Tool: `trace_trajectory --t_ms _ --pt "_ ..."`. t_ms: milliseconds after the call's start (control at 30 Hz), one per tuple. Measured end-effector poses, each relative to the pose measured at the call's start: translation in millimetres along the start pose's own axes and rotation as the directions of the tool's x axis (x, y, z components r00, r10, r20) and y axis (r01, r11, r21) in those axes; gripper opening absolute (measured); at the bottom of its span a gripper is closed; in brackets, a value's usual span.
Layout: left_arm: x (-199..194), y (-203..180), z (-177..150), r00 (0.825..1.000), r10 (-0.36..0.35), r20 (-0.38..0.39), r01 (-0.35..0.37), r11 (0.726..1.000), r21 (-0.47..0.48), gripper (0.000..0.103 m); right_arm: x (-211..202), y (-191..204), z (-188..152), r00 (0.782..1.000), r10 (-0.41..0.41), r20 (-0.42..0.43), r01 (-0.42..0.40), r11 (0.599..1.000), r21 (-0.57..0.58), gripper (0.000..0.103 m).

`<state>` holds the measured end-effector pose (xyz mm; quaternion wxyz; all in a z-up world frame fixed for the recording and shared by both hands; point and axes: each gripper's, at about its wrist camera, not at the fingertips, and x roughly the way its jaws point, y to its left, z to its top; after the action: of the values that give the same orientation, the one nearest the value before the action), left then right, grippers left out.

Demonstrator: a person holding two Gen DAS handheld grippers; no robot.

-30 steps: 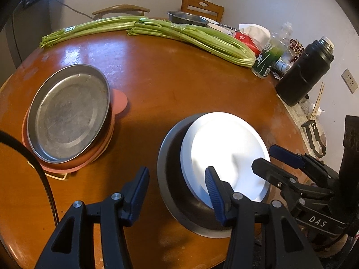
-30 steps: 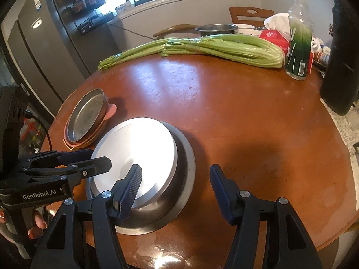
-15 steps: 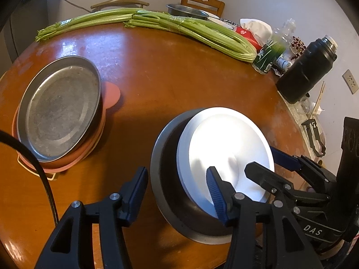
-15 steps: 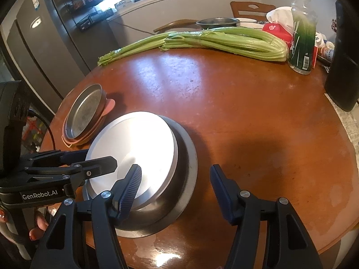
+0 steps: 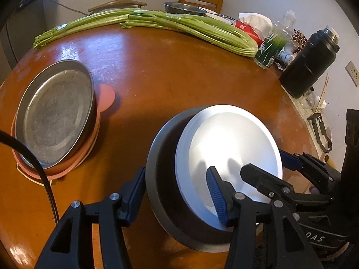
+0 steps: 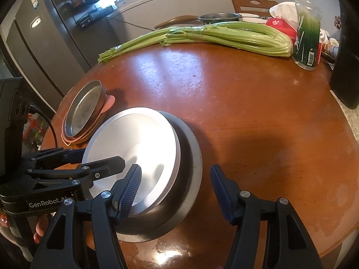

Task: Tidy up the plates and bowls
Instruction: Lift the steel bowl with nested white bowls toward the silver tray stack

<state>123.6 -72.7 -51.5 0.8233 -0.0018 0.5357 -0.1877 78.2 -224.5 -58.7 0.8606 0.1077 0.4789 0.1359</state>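
Note:
A shiny silver plate (image 5: 231,148) sits tilted in a dark metal bowl (image 5: 161,179) near the front edge of the round wooden table (image 5: 170,76). My left gripper (image 5: 177,192) is open, its jaws astride the bowl's near left rim. My right gripper (image 6: 177,186) is open, its jaws astride the bowl's near right rim (image 6: 190,170). A steel plate (image 5: 53,114) lies on a pink plate (image 5: 105,96) at the left; the pair also shows in the right wrist view (image 6: 85,109).
Long celery stalks (image 5: 179,27) lie across the far side. A green-labelled bottle (image 5: 273,42), a black flask (image 5: 309,62) and tissues (image 5: 253,22) crowd the far right. A steel bowl (image 5: 184,9) and chairs stand behind the table.
Both grippers have moved closer to the bowl and plate, which look larger now. The jaws stay open; the dishes have not moved.

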Motion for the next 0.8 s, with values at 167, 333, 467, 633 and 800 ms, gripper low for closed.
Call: trace_trajectory --t_ms 167,333,467,633,800 --pt "2.0 -2.2 1.0 1.0 0.017 0.001 -0.017 1.0 0.011 0.054 1.7 0.4 0.5 1.0 -0.001 -0.003 0.001 1.0 -0.002 0.065" --pt "5.0 -2.5 0.8 1.0 0.031 -0.003 -0.031 0.999 0.015 0.054 2.5 0.3 0.5 1.0 -0.002 -0.002 0.002 1.0 -0.001 0.065" --pt "6.7 -1.8 0.8 1.0 0.03 -0.006 -0.03 0.999 0.014 0.054 3.2 -0.6 0.6 1.0 0.0 -0.003 0.0 1.0 0.001 0.065" --pt "6.6 -1.7 -0.1 1.0 0.024 -0.002 -0.024 1.0 0.013 0.054 4.0 -1.4 0.6 1.0 0.01 -0.001 -0.01 1.0 0.003 0.065" --pt "5.5 -1.4 -0.2 1.0 0.012 -0.002 -0.012 1.0 0.013 0.052 3.1 -1.4 0.2 1.0 0.026 0.004 -0.026 1.0 0.0 0.061"
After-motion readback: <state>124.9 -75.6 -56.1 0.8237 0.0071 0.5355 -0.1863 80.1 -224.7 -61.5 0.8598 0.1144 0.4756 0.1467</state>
